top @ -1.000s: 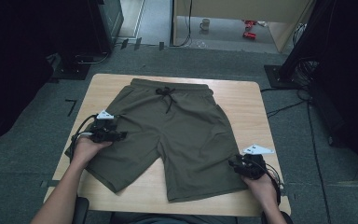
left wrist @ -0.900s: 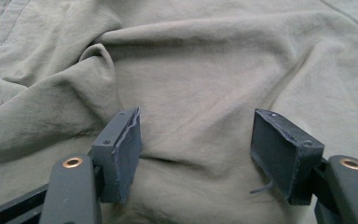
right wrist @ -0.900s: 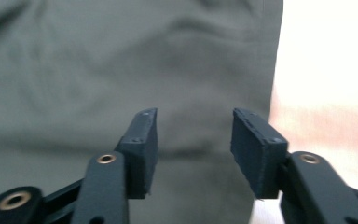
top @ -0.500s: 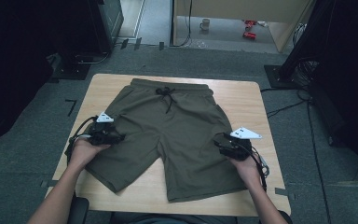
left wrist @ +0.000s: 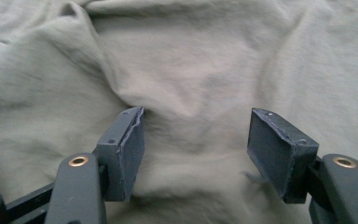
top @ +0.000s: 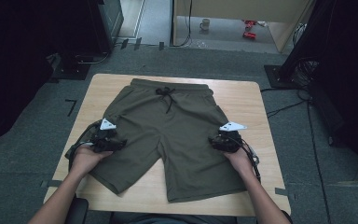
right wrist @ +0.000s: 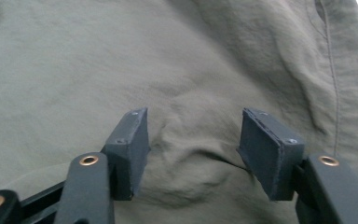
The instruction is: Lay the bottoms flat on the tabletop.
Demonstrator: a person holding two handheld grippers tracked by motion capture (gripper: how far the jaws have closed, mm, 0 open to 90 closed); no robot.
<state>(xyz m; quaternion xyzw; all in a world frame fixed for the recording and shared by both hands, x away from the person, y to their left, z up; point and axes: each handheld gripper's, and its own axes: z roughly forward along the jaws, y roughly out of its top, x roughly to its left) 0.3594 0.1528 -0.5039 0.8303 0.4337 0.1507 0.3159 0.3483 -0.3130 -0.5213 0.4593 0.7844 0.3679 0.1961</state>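
Since the earlier high view, the right gripper (top: 224,141) has travelled up from the lower hem of the right leg to the outer edge at mid-thigh, and its jaws have just been opening; the left gripper (top: 107,141) has shifted only slightly inward on the left leg.

The olive shorts (top: 177,135) lie flat and face-up on the wooden table (top: 247,98), waistband and drawstring (top: 166,94) at the far side, both leg hems toward the person. The garment sits roughly centred, with bare wood around it.

Left gripper, in its own view (left wrist: 196,135): jaws stand wide, pads resting on or just above the cloth, a raised wrinkle between them but not pinched. Right gripper, in its own view (right wrist: 193,137): jaws likewise wide, a soft ridge of fabric between the pads, not clamped; the side seam (right wrist: 333,88) runs just beside it.

Judged step: both grippers are positioning to pinch the legs for a fold.

Risks from here:
- Closing on the top layer alone would separate front from back and drag a bunched fold.
- Uneven grip heights on the two legs would skew the fold line.
- Pressing down while closing could slide the whole garment across the smooth wood.
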